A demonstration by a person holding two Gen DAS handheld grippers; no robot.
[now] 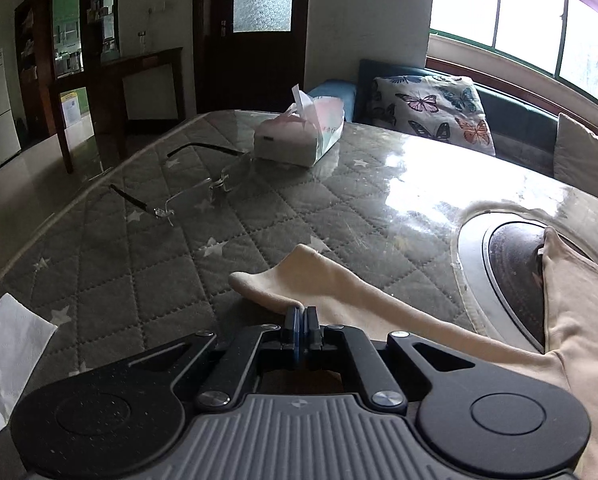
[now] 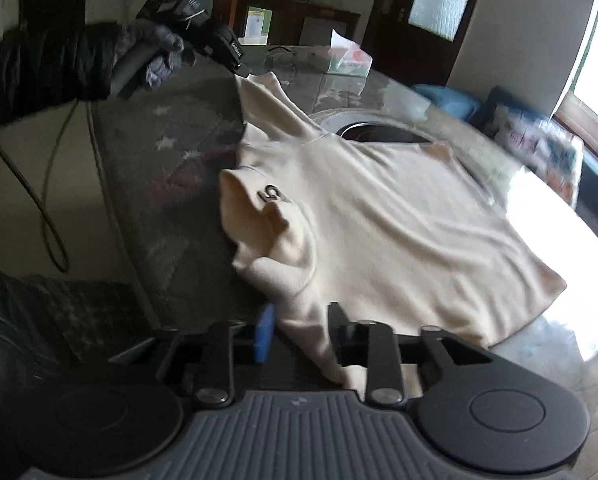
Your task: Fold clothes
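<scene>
A cream long-sleeved top (image 2: 379, 208) lies spread on the quilted, star-patterned table (image 1: 159, 264). My left gripper (image 1: 302, 312) is shut on the edge of one sleeve (image 1: 311, 276), which stretches out over the table. In the right wrist view a gloved hand (image 2: 155, 56) holds that left gripper (image 2: 239, 68) at the far end of the sleeve. My right gripper (image 2: 299, 320) stands open at the near edge of the top. A fold of cream cloth hangs between its blue pad (image 2: 265, 332) and the other finger, and the pads do not press on it.
Spectacles (image 1: 191, 188) and a tissue pack (image 1: 299, 136) lie at the far side of the table. A white paper tissue (image 1: 7, 352) sits at the near left edge. A round dark inset (image 1: 515, 280) lies partly under the top. Cushions (image 1: 431, 112) line the window bench. A cable (image 2: 51, 200) hangs left.
</scene>
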